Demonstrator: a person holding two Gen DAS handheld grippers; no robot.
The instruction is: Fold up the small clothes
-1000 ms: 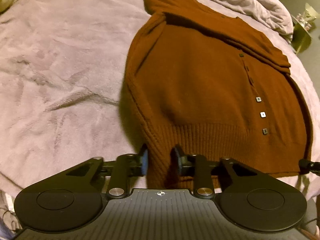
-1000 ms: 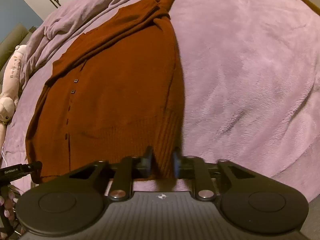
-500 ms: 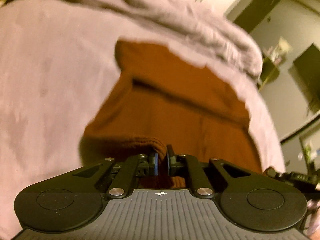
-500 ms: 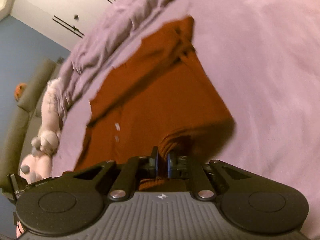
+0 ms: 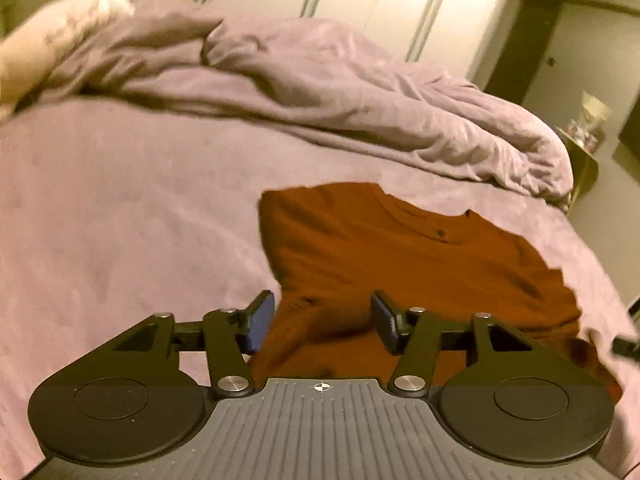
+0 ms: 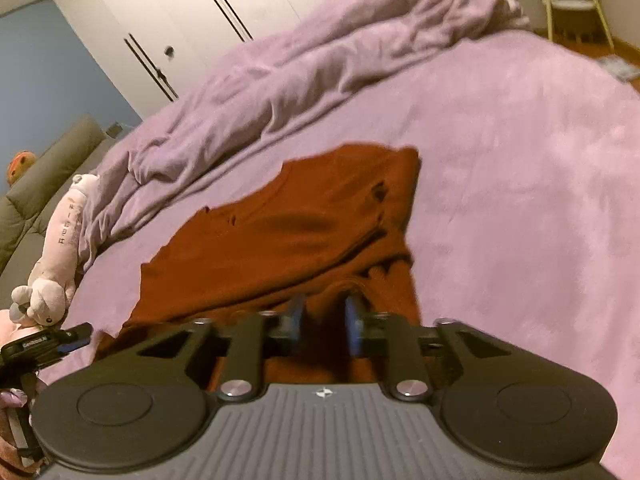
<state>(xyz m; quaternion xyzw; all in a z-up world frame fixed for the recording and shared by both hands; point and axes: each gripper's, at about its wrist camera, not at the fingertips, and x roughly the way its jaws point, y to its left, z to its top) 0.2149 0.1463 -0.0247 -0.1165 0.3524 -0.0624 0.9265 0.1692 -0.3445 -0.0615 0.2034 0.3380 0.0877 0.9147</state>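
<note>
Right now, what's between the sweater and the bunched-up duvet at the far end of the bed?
Nothing but bare purple blanket. In both wrist views an empty strip of it separates the sweater from the duvet.

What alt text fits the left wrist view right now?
The left gripper stands open, its jaws having just parted, over a rust-brown cardigan folded on a lilac blanket. A rumpled duvet and white wardrobe doors lie beyond.

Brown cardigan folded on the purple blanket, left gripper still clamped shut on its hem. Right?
Not quite. The left gripper is open: its jaws have just been opening and stand apart, pads clear of the brown cardigan, as the left wrist view shows. The cardigan does lie folded on the purple blanket.
</note>
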